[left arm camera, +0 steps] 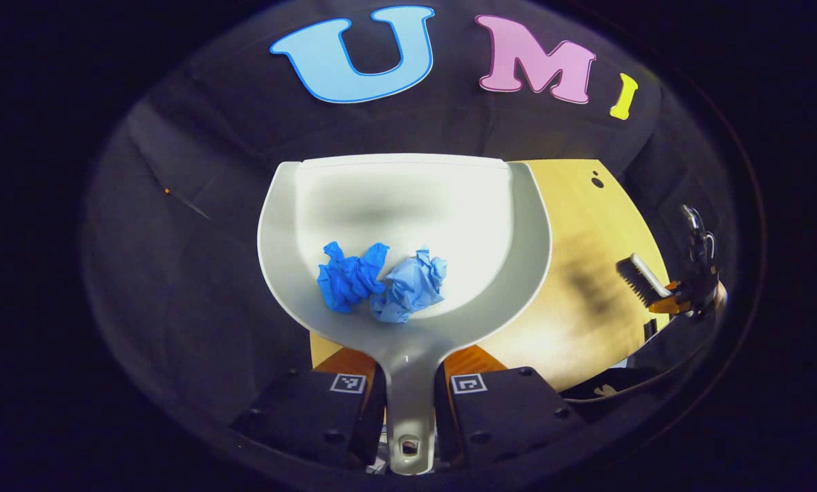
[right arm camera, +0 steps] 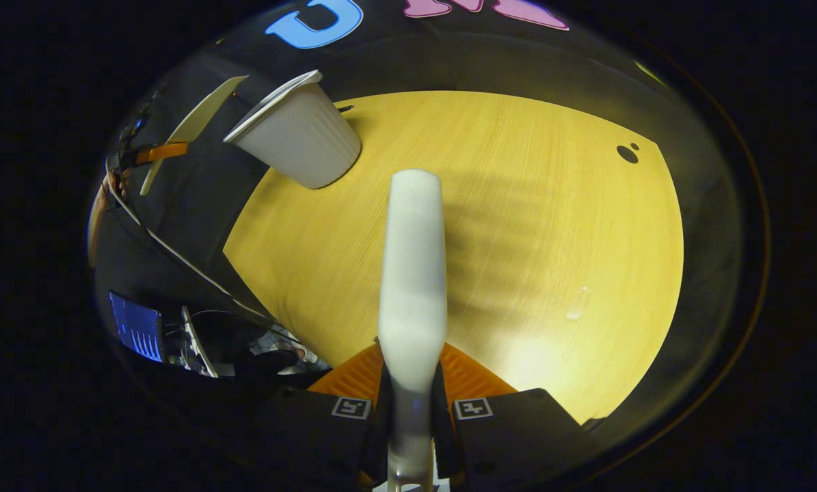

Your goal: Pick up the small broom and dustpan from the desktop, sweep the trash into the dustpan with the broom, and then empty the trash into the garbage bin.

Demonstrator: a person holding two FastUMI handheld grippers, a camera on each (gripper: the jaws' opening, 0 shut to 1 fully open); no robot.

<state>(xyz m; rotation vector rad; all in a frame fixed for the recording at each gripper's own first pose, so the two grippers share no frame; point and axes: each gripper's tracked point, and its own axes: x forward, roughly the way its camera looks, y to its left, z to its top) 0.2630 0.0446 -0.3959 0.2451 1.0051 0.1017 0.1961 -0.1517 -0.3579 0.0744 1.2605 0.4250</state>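
My left gripper (left arm camera: 408, 372) is shut on the handle of a white dustpan (left arm camera: 408, 198). Two crumpled blue scraps (left arm camera: 379, 280) lie in its pan. The pan hangs past the left edge of the yellow table (left arm camera: 586, 273), over dark cloth. In the right gripper view my right gripper (right arm camera: 411, 383) is shut on the white handle of the small broom (right arm camera: 411, 273), which points out over the table (right arm camera: 517, 239). The broom (left arm camera: 644, 277) with dark bristles also appears at the far right of the left gripper view. A white ribbed garbage bin (right arm camera: 299, 137) stands at the table's far left corner, with the dustpan (right arm camera: 189, 126) edge-on just left of it.
Two small black dots (right arm camera: 627, 154) mark the table's far right. A blue-lit screen (right arm camera: 135, 331) and cables sit low at the left, beyond the table edge. Black cloth surrounds the table on all sides.
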